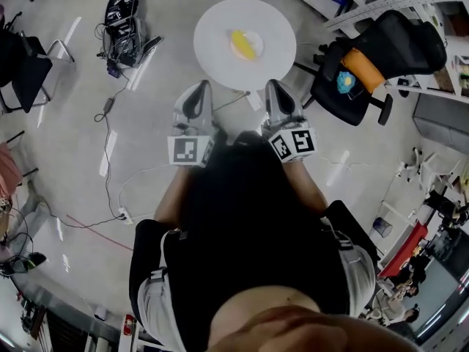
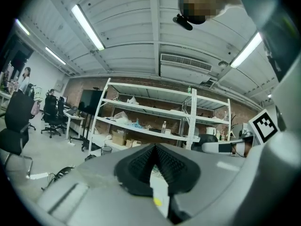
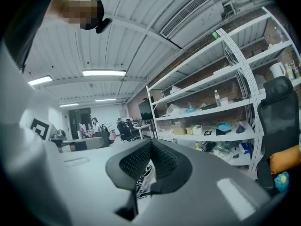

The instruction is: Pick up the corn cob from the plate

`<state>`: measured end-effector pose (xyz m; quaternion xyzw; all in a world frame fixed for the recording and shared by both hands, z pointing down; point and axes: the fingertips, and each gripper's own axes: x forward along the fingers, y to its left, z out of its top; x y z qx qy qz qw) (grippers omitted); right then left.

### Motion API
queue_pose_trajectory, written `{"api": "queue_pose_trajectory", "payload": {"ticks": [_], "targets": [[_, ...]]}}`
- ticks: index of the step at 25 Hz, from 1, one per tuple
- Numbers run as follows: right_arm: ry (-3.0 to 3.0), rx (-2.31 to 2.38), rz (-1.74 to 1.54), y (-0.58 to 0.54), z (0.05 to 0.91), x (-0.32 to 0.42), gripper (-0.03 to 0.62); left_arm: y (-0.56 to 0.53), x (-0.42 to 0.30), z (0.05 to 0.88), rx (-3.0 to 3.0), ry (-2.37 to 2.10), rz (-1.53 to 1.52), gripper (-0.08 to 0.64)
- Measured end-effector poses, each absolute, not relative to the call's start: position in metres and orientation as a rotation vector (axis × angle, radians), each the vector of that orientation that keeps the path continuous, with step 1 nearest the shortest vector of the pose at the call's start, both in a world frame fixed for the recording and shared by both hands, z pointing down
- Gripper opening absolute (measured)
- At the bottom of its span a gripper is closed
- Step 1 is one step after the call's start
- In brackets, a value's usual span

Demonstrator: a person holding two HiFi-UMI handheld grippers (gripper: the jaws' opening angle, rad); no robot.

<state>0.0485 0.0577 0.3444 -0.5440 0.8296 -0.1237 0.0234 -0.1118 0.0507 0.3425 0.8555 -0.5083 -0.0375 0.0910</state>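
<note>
The corn cob (image 1: 244, 45) lies on a white plate (image 1: 257, 39) near the centre of the round white table (image 1: 212, 35), its long axis flat and running diagonally in the head view, from the far left down to the near right. The left gripper (image 1: 204, 86) and right gripper (image 1: 272, 85) are both held level at the table's near edge, side by side and well short of the cob. On each, the black pads meet at the tips with nothing clamped between them.
</note>
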Motion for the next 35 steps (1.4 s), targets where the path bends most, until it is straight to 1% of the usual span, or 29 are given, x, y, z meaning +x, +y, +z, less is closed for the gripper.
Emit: {"api": "queue_pose_trajectory", "payload": {"ticks": [9,20,35], "targets": [[2.543,-1.723,-0.342,0.031,0.336,0.058,0.006,0.022,-0.094,0.341,2.586,-1.439,-0.118,0.002],[2.568,-1.686,-0.355,-0.01,0.343,0.084,0.006,-0.019,-0.063,0.33,2.545,-1.486,-0.134,0.002],[2.621,-1.686,-0.489,-0.045,0.38,0.094,0.006,-0.048,-0.047,0.346,2.522,-1.502,-0.08,0.002]]}}
